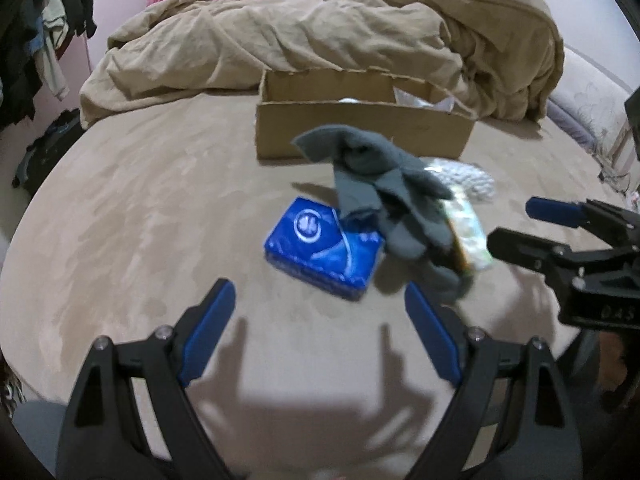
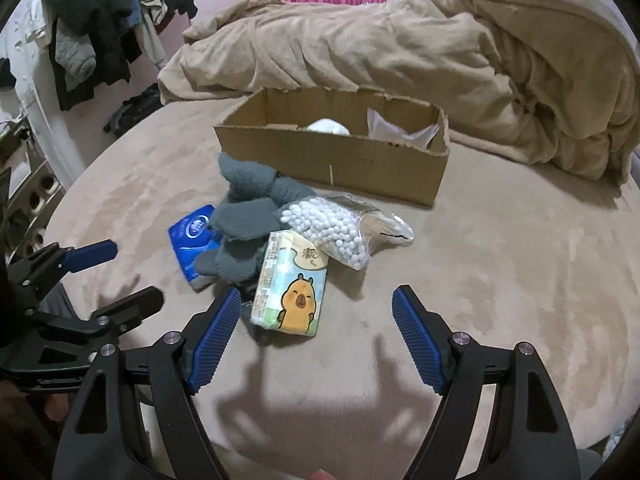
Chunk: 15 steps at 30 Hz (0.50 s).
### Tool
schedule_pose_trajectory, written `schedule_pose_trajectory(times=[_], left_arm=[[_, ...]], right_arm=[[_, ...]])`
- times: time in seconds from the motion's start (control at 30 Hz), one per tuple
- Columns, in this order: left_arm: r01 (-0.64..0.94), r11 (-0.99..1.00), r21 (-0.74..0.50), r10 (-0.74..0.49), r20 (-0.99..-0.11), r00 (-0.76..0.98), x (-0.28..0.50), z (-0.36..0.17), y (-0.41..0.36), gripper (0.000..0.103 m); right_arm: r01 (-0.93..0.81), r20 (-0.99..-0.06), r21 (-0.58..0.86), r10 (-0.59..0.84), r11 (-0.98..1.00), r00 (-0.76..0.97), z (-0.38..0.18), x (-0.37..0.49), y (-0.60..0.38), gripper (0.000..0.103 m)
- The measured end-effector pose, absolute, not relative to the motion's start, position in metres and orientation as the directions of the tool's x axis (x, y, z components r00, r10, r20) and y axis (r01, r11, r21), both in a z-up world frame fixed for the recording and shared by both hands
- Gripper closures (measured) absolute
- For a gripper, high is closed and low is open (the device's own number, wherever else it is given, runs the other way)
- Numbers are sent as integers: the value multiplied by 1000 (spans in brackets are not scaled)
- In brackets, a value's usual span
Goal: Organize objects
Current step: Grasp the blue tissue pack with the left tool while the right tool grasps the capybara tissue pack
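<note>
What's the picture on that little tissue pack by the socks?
The tissue pack shows an orange cartoon capybara on pale blue and green, clearest in the right wrist view.

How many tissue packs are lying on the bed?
2: the blue tissue pack left of the grey socks, and the capybara tissue pack nearest the right gripper. Others may be hidden.

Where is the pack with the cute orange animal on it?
In the right wrist view the tissue pack lies on the bed, between the grey socks and the cotton swab bag, just ahead of the right hand-held gripper.
</note>
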<state>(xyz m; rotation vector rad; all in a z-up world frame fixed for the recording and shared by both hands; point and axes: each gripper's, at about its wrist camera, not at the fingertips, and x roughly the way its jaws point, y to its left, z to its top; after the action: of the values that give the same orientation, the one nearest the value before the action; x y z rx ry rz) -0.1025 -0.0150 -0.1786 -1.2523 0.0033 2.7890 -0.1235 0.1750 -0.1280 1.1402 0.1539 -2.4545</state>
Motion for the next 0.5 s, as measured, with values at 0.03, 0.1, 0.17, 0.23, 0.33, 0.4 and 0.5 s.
schedule_pose_trajectory(times=[0.03, 0.1, 0.17, 0.23, 0.33, 0.4, 0.5], left_arm=[[-80, -996, -27, 74, -746, -662, -107, -182, -15, 15], [-81, -997, -18, 67, -754, -653, -120, -192, -15, 15], [-74, -997, -17, 61, -761, -646, -129, -198, -16, 15], [-78, -997, -11, 59, -761, -646, -136, -203, -16, 15], [-97, -995, 8, 57, -754, -654, -143, -206, -13, 15], [-117, -993, 18, 63, -757, -651, -147, -209, -10, 15], [-135, -990, 32, 65, -756, -652, -153, -212, -6, 12]], right_arm=[[422, -755, 79, -331, -903, -566, -133, -127, 174, 22], [420, -762, 82, -328, -904, -558, -140, -135, 172, 22], [417, -766, 88, -329, -905, -552, -146, -142, 170, 22], [422, -768, 117, -352, -899, -535, -152, -149, 169, 22], [425, -773, 139, -366, -895, -518, -158, -155, 164, 22], [423, -774, 153, -375, -893, -510, -161, -157, 164, 23], [412, -780, 206, -403, -888, -479, -168, -162, 166, 25]])
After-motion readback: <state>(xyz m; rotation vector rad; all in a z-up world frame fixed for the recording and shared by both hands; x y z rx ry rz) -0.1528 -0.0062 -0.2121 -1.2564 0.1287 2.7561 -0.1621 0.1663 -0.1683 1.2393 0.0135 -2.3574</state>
